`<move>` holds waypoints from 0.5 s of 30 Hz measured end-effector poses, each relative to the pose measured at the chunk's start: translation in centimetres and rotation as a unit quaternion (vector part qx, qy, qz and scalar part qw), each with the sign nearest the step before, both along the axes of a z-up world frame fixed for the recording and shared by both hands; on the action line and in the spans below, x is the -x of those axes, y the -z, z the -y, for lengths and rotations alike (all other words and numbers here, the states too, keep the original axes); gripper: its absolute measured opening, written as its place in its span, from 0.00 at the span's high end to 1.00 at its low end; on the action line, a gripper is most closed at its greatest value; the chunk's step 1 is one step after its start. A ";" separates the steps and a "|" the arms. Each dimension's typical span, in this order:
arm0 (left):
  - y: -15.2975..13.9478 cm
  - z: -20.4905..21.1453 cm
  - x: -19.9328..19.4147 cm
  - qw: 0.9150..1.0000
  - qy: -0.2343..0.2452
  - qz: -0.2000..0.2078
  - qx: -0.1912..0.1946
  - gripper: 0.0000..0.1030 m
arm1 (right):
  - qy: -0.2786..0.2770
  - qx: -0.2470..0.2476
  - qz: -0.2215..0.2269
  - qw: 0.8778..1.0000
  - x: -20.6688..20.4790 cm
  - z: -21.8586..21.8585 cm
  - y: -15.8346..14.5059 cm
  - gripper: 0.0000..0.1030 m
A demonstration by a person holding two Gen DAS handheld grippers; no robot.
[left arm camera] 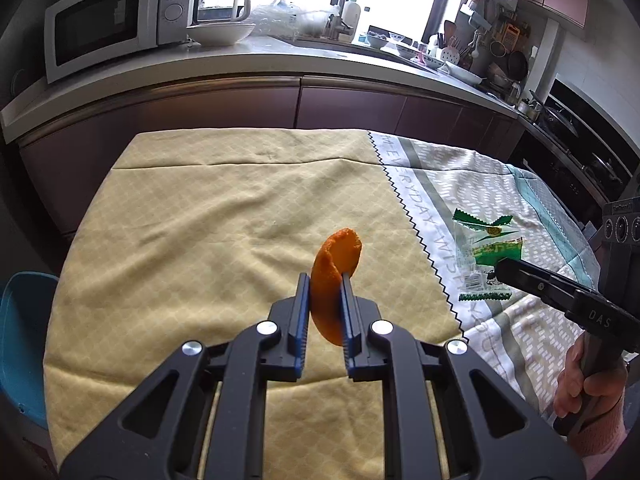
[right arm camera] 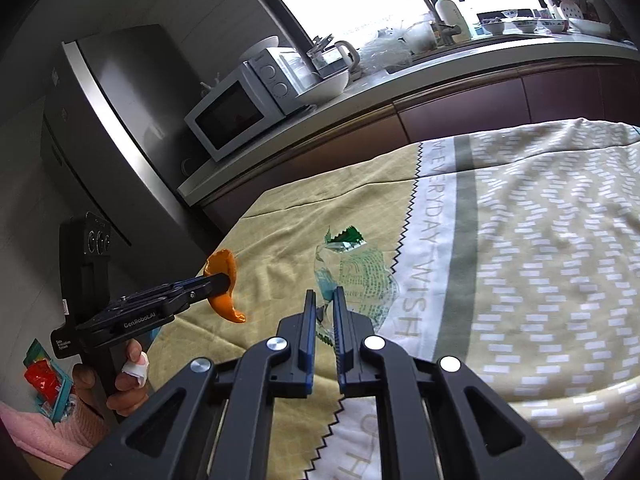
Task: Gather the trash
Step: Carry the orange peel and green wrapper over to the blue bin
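Observation:
My left gripper (left arm camera: 325,280) is shut on a curved piece of orange peel (left arm camera: 334,276) and holds it above the yellow part of the tablecloth (left arm camera: 200,240). The right wrist view shows it too (right arm camera: 224,276), with the orange peel (right arm camera: 222,280) in its jaws. My right gripper (right arm camera: 324,298) is shut on a clear plastic wrapper with green print (right arm camera: 352,268), lifted off the cloth. In the left wrist view the wrapper (left arm camera: 486,254) hangs at the tip of the right gripper (left arm camera: 502,268), over the patterned white and grey cloth.
The table is covered by a yellow cloth and a grey-white patterned cloth (right arm camera: 540,240). A kitchen counter (left arm camera: 280,56) with a microwave (left arm camera: 108,20), kettle and bowls runs behind. A blue bin edge (left arm camera: 24,344) sits at the left. A fridge (right arm camera: 104,120) stands at the left.

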State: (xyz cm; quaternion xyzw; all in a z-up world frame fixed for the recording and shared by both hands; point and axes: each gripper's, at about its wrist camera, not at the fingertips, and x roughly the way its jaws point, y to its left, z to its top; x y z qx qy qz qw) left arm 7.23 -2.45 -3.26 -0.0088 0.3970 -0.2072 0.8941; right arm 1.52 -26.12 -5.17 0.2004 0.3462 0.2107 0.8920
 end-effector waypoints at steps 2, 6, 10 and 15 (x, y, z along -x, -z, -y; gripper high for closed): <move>-0.2 -0.8 0.5 1.000 -0.007 0.005 -0.002 0.86 | -0.010 -0.001 0.000 1.000 -0.1 -0.9 0.0 0.93; -0.4 -2.2 1.1 1.000 -0.018 0.007 -0.001 0.86 | -0.031 -0.004 0.000 1.000 -0.3 -2.8 0.1 0.93; -0.5 -3.4 1.7 1.000 -0.028 0.010 0.000 0.86 | -0.050 -0.005 0.000 0.999 -0.5 -4.5 0.0 0.93; -0.6 -4.8 2.2 0.999 -0.041 0.011 0.002 0.86 | -0.071 -0.006 0.001 0.997 -0.9 -6.4 -0.4 0.93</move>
